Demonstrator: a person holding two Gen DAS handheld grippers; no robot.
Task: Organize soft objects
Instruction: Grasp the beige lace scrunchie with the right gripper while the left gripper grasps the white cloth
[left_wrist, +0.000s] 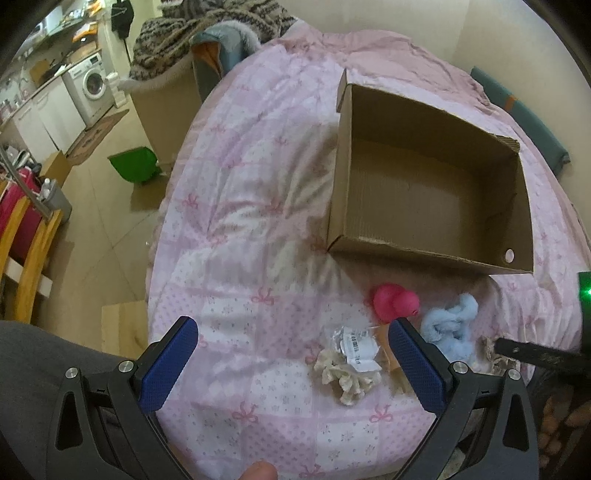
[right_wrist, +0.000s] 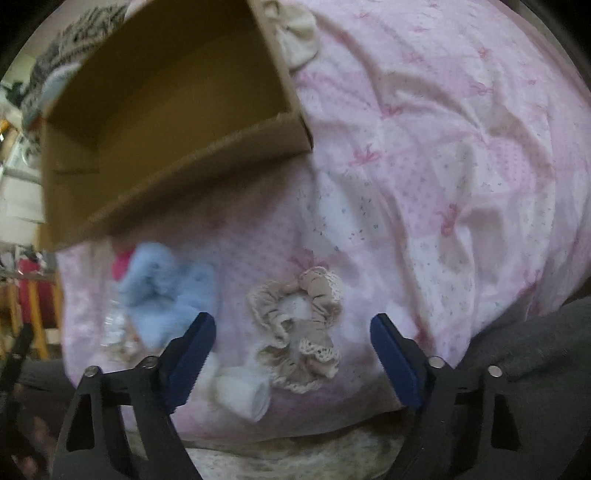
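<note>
Hovering with both tongs spread wide and empty, I judge the first pick is at hand: my right gripper frames the beige scrunchie just below the empty cardboard box; next, descend, pinch, lift boxward.

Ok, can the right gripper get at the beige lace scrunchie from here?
Probably yes: the right gripper is open, and the beige lace scrunchie lies uncovered on the quilt straight ahead between its fingers, nothing blocking.
</note>
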